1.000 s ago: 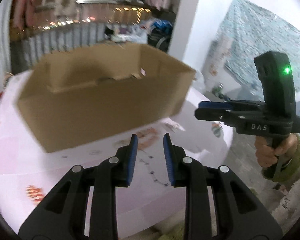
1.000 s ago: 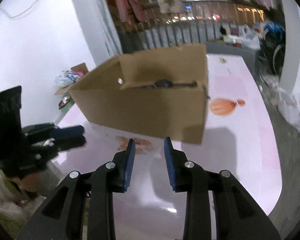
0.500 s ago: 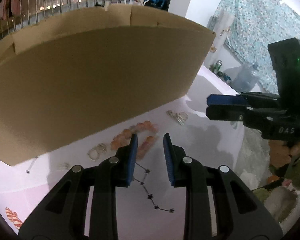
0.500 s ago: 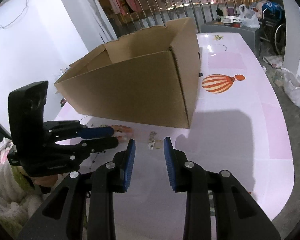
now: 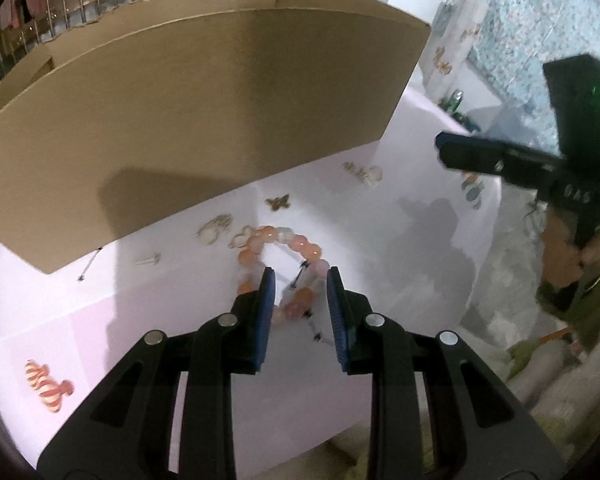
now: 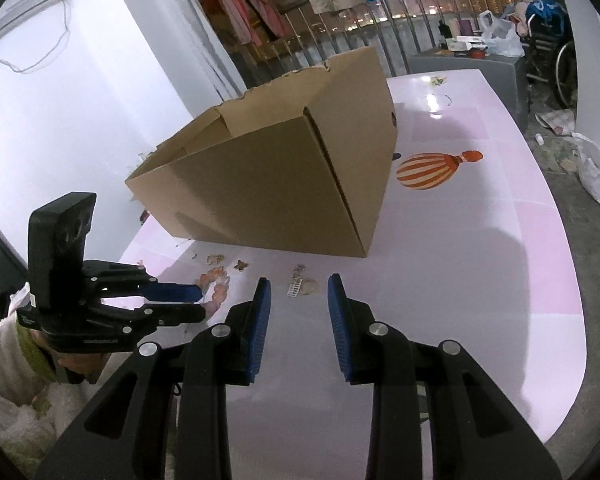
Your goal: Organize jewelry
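An orange bead bracelet [image 5: 284,240] lies on the pink table [image 5: 172,344] in front of a big open cardboard box [image 5: 204,120]. My left gripper [image 5: 300,280] hangs open just above the bracelet's near side, tilted steeply down; a thin dark star chain [image 5: 300,276] runs under its gap. A butterfly charm [image 5: 278,202], pale earrings [image 5: 216,226] and a ring cluster [image 5: 366,172] lie near the box. In the right wrist view my right gripper [image 6: 296,292] is open over the table, short of a small white piece and a ring [image 6: 302,287]. The left gripper [image 6: 202,301] reaches the bracelet [image 6: 214,284] there.
The box [image 6: 284,184] takes up the table's far left half. A hot-air balloon print [image 6: 428,170] marks the pink table [image 6: 480,280] to its right. A hand in a green sleeve [image 5: 580,252] holds the right gripper [image 5: 440,150]. The table edge runs close below both grippers.
Both grippers have sunk toward the table and tipped downward. The left view has swung from the box down to the jewelry, and the bracelet now sits at its fingertips. Both jaw gaps look unchanged.
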Available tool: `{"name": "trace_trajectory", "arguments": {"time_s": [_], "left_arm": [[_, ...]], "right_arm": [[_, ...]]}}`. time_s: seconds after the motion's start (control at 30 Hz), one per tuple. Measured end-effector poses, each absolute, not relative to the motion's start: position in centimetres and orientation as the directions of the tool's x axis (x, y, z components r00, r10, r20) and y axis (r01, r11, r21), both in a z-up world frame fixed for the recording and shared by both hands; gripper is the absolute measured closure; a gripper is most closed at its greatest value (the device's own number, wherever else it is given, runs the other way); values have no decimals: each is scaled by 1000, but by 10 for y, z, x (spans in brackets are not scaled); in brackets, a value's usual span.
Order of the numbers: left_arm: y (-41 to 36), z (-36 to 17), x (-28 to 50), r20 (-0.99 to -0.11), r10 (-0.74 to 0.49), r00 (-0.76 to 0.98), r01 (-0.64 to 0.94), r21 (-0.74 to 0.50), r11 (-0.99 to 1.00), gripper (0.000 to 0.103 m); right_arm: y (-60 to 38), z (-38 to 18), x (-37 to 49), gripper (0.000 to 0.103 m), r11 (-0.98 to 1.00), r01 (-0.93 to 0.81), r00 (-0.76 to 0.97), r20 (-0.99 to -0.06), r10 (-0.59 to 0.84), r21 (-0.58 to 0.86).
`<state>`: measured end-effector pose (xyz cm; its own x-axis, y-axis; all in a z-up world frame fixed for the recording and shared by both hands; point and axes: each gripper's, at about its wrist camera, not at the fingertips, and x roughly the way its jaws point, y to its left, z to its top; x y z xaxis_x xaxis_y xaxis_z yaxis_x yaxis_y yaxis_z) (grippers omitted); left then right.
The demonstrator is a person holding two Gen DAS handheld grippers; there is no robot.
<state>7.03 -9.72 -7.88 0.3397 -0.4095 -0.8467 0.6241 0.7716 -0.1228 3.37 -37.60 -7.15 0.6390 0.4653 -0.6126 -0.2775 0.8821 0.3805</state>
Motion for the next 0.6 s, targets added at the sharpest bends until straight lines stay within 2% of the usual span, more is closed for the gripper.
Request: {"name": "trace_trajectory", "arguments": {"time_s": [0.37,0.6], "left_arm": [[-85,-75,54,-878,-315,361,596,-43,802,77],[-67,-75,56,-865,-328,379,597,-42,801,73]], "right_arm": [[-367,-68,31,74,873,-308,633,-604,484,378],[-339,-65,30,76,883,-347,642,-606,469,315]]}}
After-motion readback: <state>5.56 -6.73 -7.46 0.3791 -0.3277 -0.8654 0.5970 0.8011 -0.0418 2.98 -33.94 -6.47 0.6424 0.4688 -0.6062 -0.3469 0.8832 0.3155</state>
